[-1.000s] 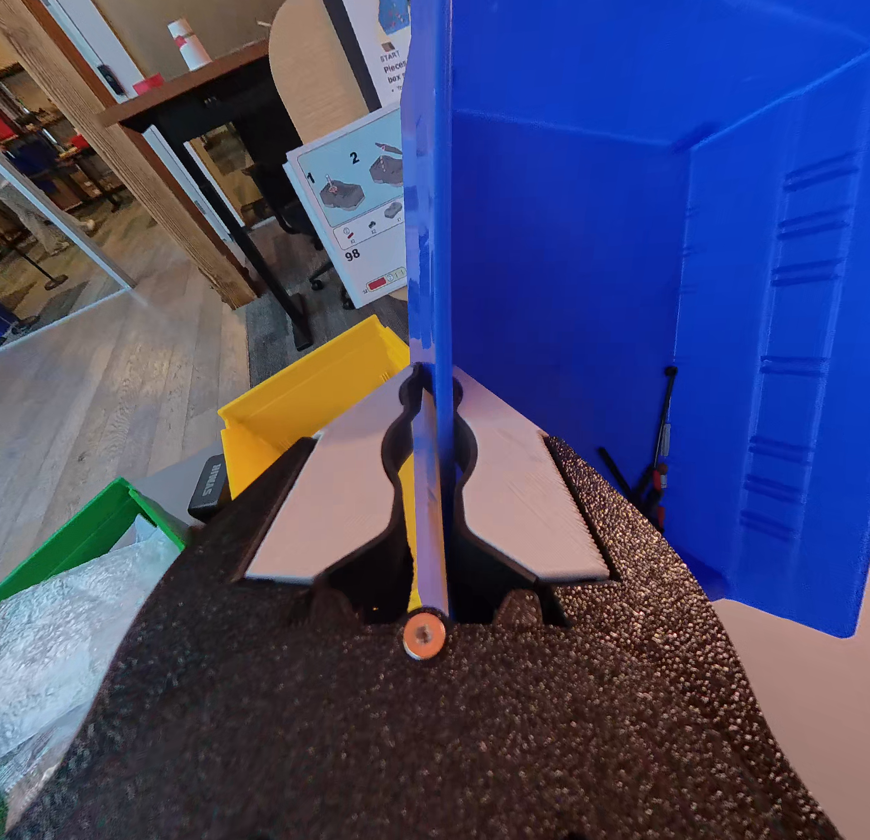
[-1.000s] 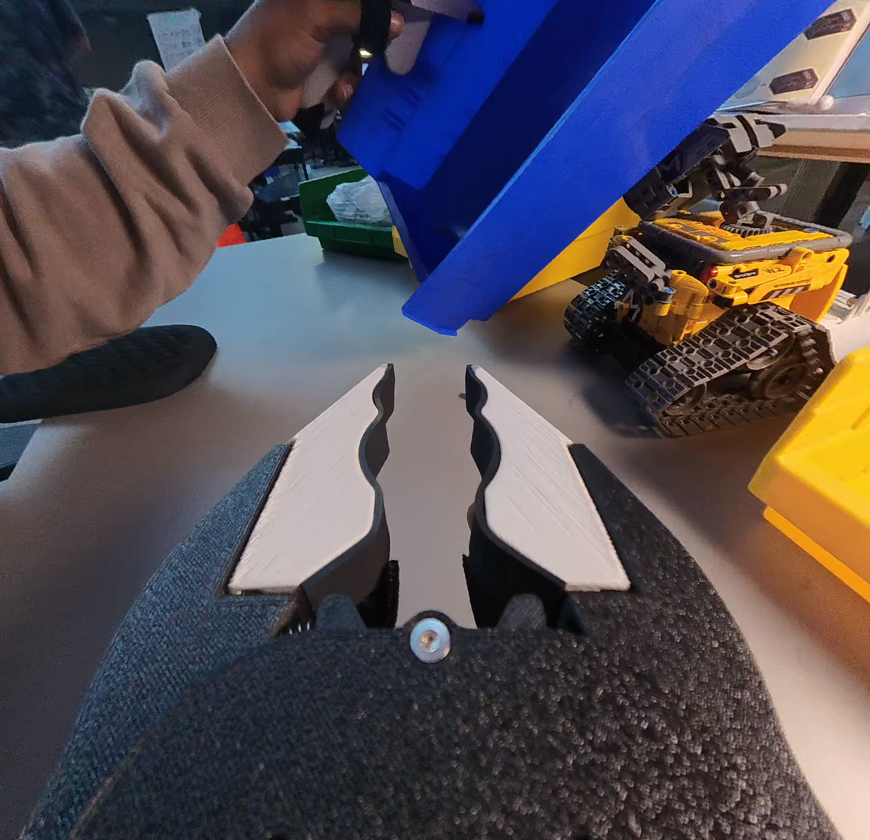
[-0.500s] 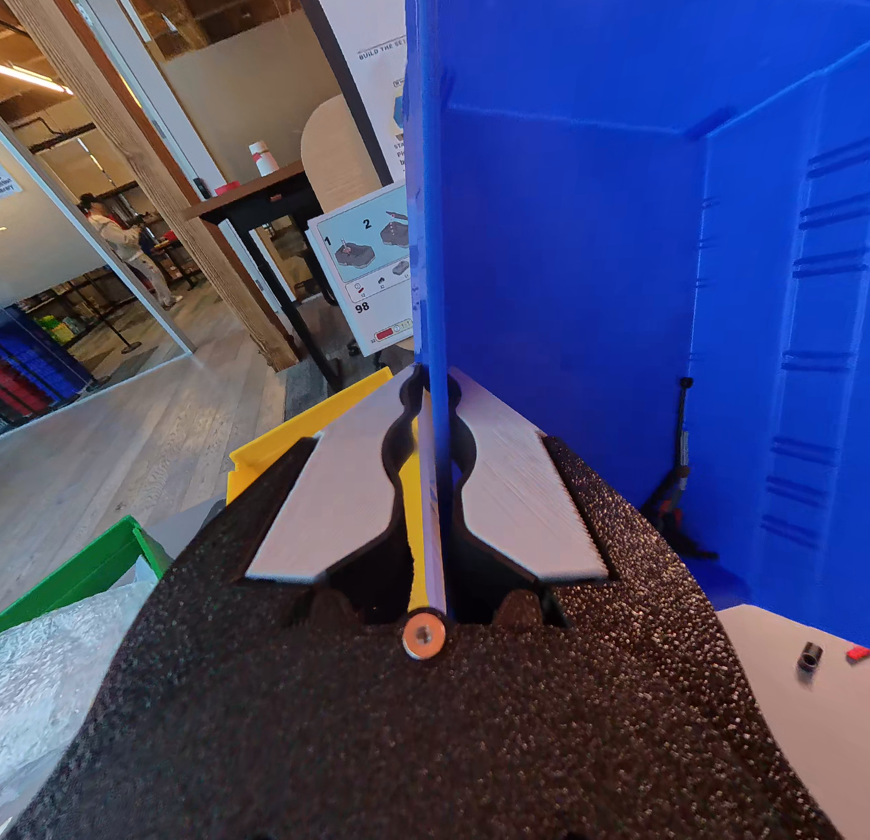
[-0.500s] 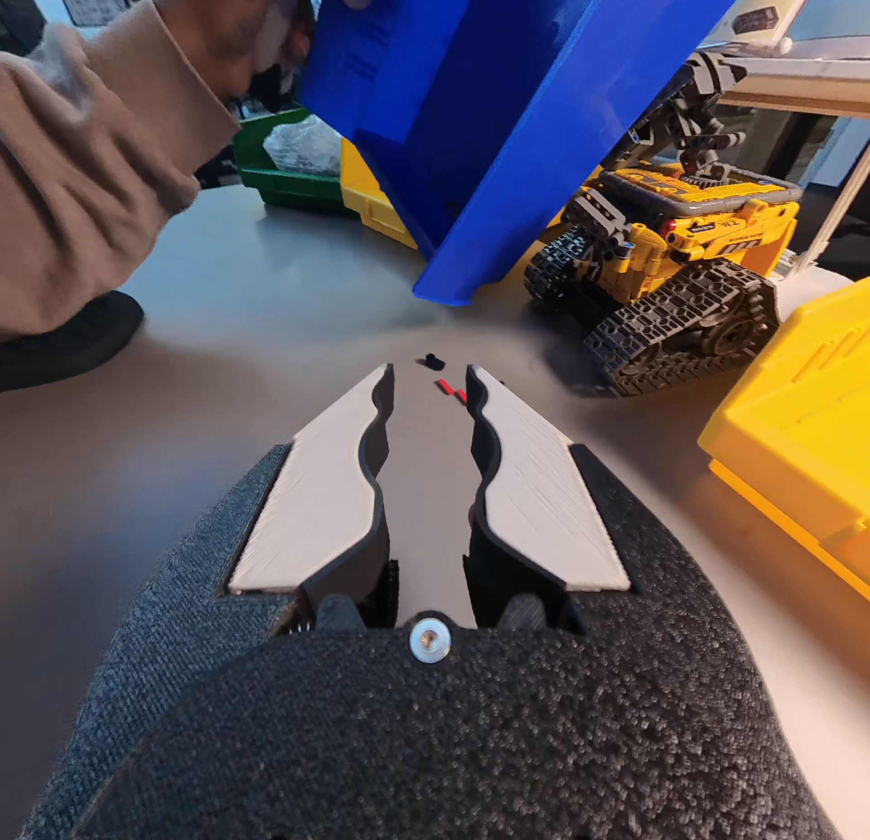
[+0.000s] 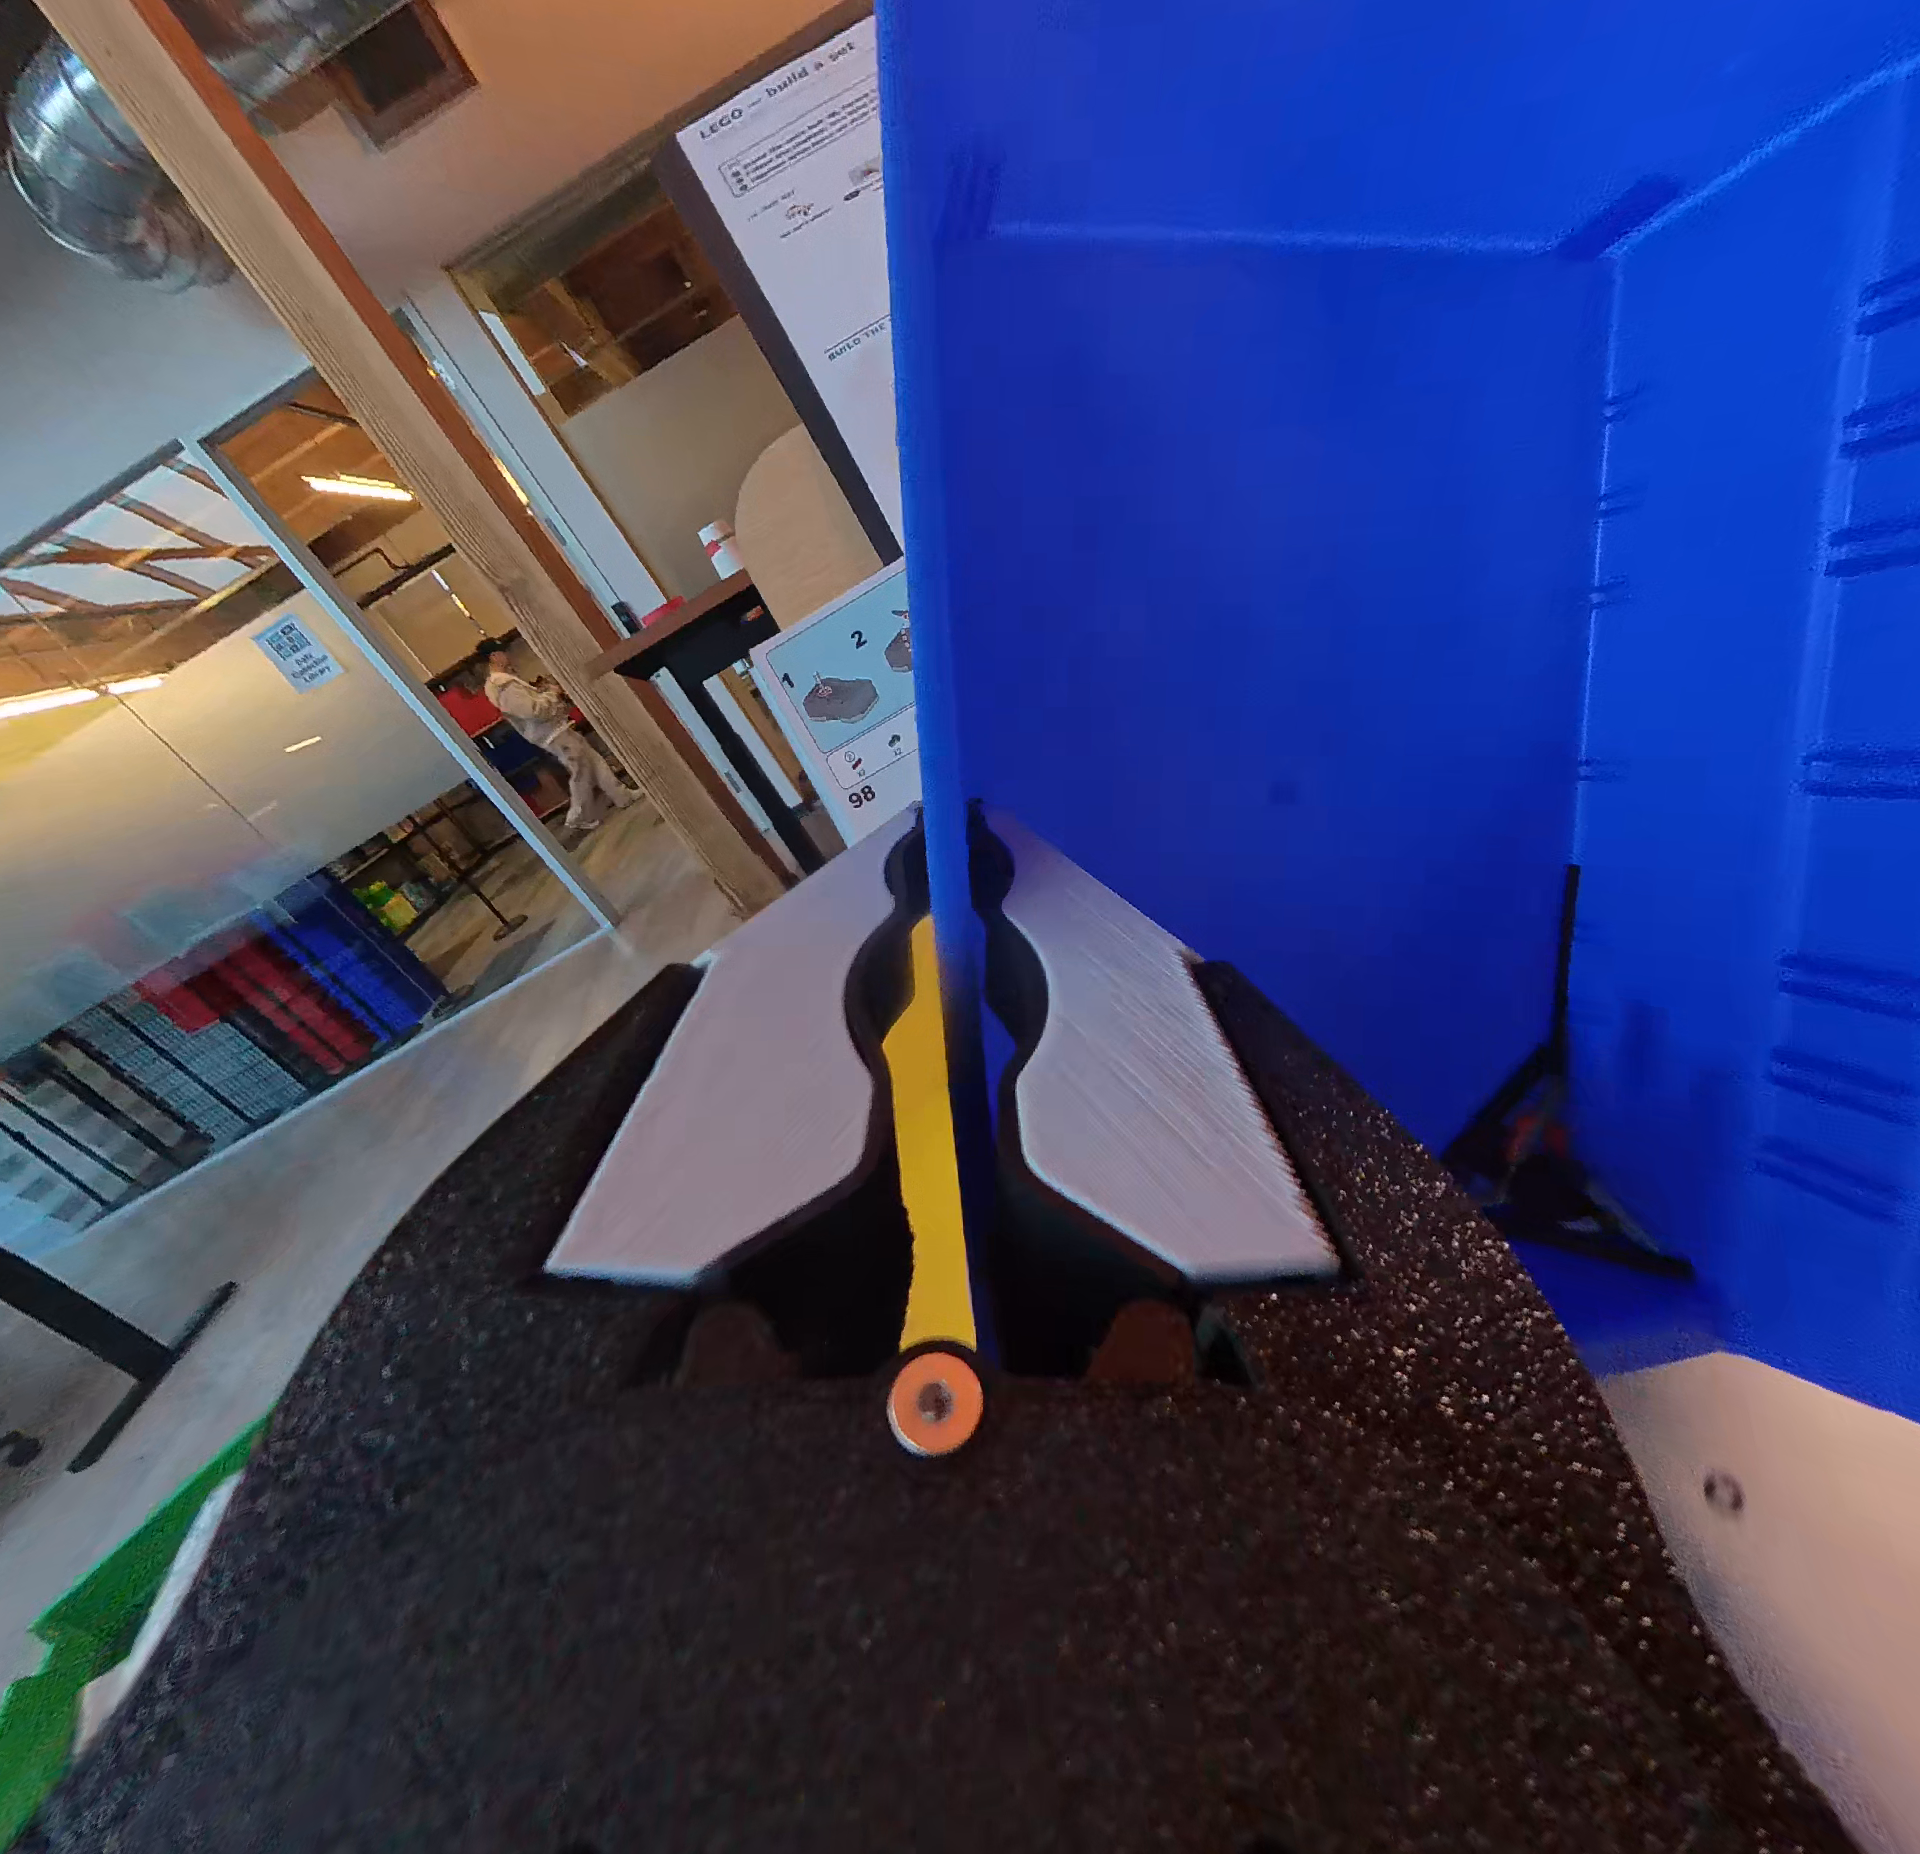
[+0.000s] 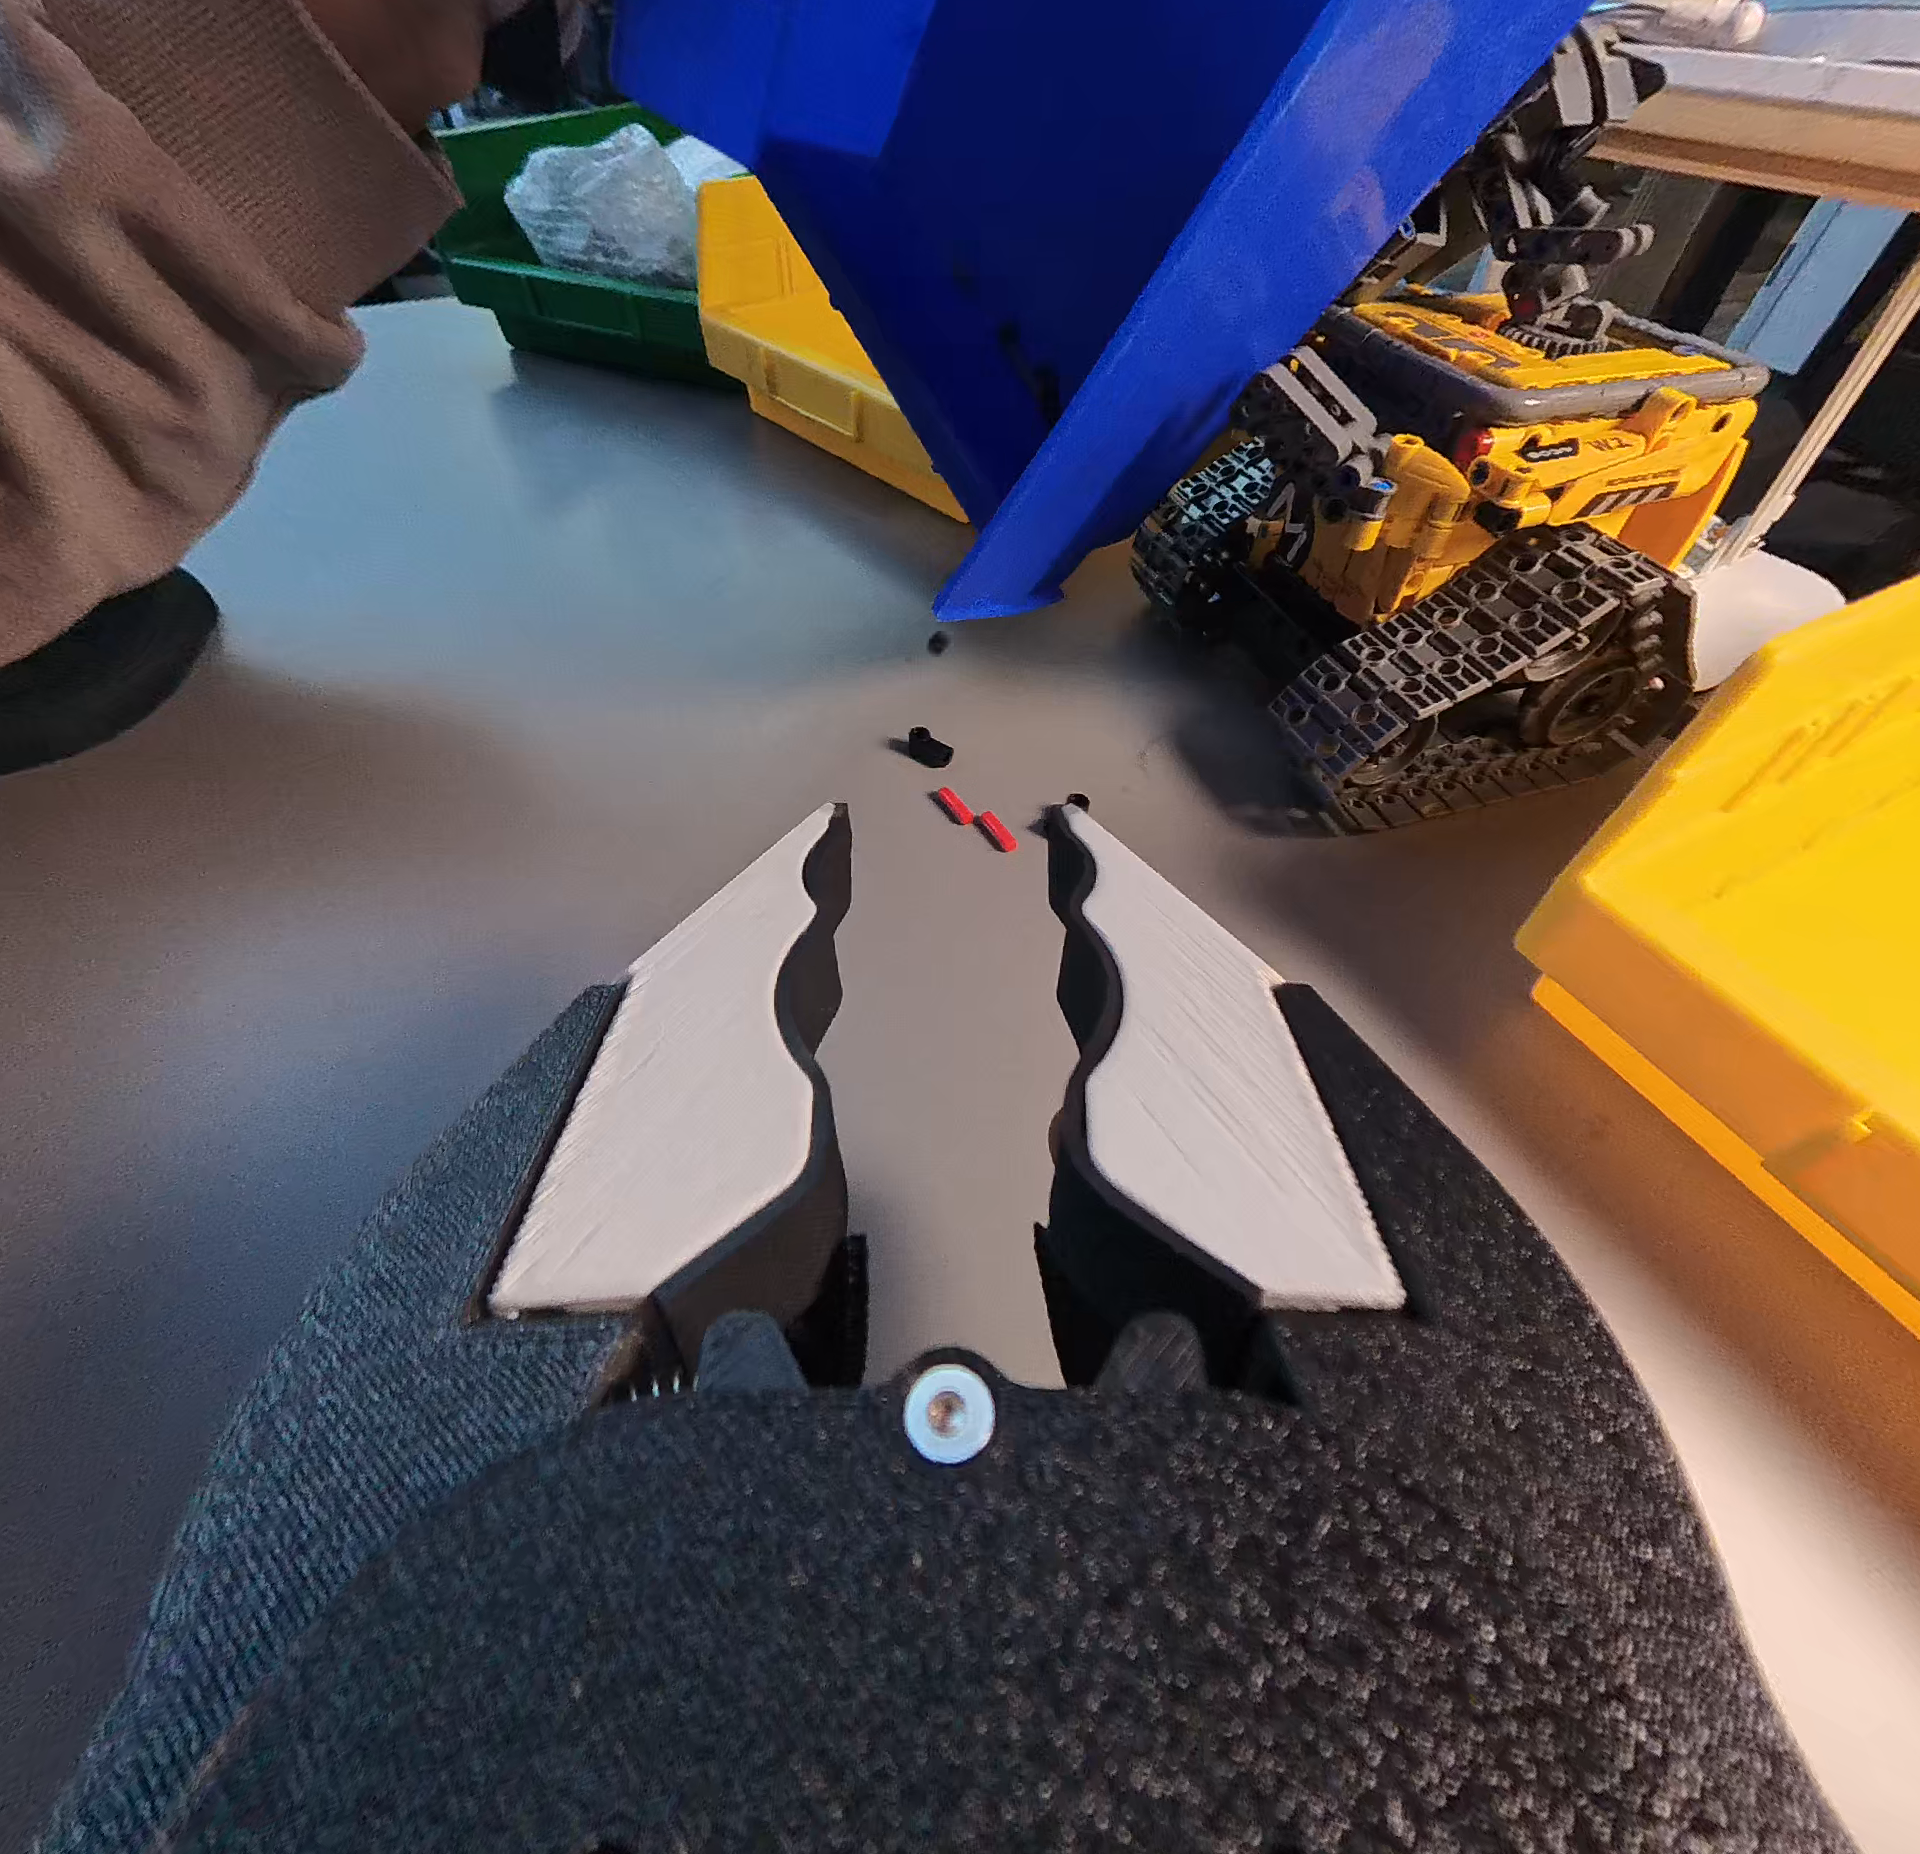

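My left gripper is shut on the side wall of a blue plastic bin and holds it tilted steeply above the table. The bin also shows in the right wrist view, its lower corner just over the table. Thin black and red sticks lie in the bin's lower corner. Small parts lie on the grey table under it: two red pieces and black pieces. My right gripper is open and empty, low over the table, its tips just short of the red pieces.
A yellow tracked brick-built vehicle stands right of the bin. A yellow bin sits at the right edge, another yellow bin and a green bin with a plastic bag behind. A person's sleeve is at left. The yellow tracked brick-built vehicle sits 15 cm or so from the ends of my right fingers.
The left gripper has tipped the blue bin further and lifted it. Small red and black parts have dropped onto the table. The right gripper has moved closer to them.
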The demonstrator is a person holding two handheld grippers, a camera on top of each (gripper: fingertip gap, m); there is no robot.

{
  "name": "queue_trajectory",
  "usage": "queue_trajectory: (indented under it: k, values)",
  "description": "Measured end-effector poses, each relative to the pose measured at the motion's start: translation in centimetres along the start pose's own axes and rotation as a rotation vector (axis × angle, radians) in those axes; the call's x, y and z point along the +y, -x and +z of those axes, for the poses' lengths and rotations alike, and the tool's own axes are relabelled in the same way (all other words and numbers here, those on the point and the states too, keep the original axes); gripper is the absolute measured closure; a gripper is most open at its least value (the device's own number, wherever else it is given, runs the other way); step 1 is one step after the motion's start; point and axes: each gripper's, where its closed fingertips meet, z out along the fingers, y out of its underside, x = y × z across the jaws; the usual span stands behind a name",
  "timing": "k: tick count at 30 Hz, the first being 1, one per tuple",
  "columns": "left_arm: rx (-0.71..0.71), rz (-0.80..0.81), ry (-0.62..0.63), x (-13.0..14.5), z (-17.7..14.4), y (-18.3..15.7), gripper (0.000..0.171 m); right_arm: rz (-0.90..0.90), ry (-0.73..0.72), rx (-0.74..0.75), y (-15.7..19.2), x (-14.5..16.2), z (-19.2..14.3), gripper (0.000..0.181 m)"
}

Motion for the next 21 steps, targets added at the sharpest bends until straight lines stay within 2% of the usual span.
queue_trajectory:
  k: [7,21]
  values:
    - [-0.037,0.150,0.003,-0.7,0.0,-1.3,0.170,-0.033,0.027,-0.031,1.4,0.4,0.7,0.143]
    - [-0.104,0.281,-0.101,-1.4,-2.3,-2.7,0.170,-0.082,0.047,-0.055,2.6,0.6,0.9,0.143]
